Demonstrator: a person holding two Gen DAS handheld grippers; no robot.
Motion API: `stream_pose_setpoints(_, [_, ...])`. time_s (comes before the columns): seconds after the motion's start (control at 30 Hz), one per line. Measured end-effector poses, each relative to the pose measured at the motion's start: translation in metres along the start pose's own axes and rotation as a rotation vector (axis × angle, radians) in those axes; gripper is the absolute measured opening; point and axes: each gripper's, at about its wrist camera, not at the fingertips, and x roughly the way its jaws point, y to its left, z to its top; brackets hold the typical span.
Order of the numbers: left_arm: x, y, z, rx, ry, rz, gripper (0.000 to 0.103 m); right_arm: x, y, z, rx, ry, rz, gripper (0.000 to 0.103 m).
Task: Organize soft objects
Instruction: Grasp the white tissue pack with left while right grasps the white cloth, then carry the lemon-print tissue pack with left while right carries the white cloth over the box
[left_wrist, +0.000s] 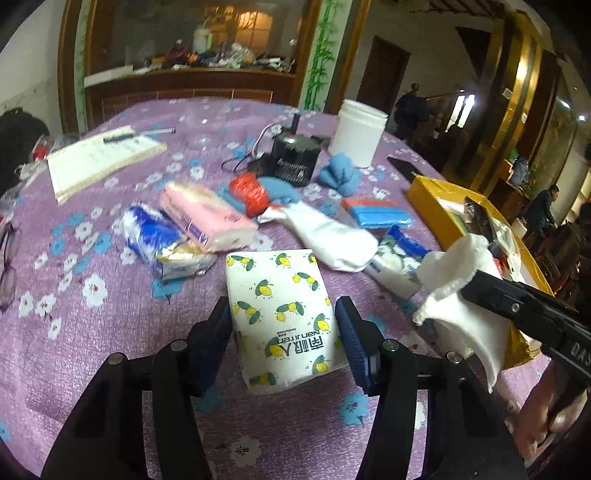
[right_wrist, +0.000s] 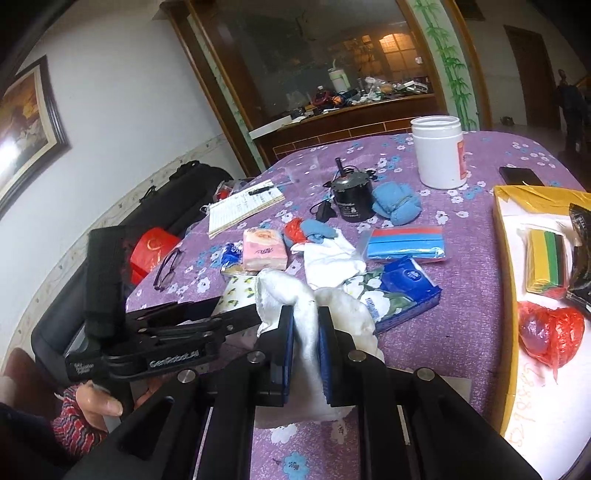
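Observation:
A white tissue pack printed with lemons lies on the purple flowered tablecloth, and my left gripper is shut on it, one pad against each long side. In the right wrist view only a corner of that pack shows behind the left gripper. My right gripper is shut on a white cloth, which hangs bunched from its jaws just above the table. The left wrist view shows that cloth beside a yellow-rimmed box.
Across the cloth lie a pink tissue pack, a blue-white pack, a white sock, a floral blue pack, a blue-red pack and a blue sock ball. Behind stand a black motor, white jar and notebook.

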Motion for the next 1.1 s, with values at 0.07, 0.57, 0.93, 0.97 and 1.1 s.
stream_pose_setpoints(0.07, [-0.003, -0.002, 0.000, 0.015, -0.015, -0.003, 0.055, -0.002, -0.001, 0.001, 0.008, -0.010, -0.001, 0.014])
stream_pose_setpoints(0.57, [-0.009, -0.010, 0.000, 0.061, -0.053, -0.012, 0.055, -0.006, -0.004, 0.003, 0.026, -0.029, -0.012, 0.016])
stream_pose_setpoints(0.93, [-0.010, -0.011, 0.000, 0.064, -0.057, -0.010, 0.055, -0.004, -0.005, 0.003, 0.030, -0.028, -0.015, 0.016])
stream_pose_setpoints(0.97, [-0.010, -0.011, 0.000, 0.064, -0.058, -0.011, 0.055, -0.004, -0.005, 0.003, 0.030, -0.028, -0.013, 0.016])
stream_pose_setpoints(1.1, [-0.012, -0.013, 0.000, 0.071, -0.068, -0.006, 0.055, -0.004, -0.005, 0.003, 0.030, -0.029, -0.014, 0.016])
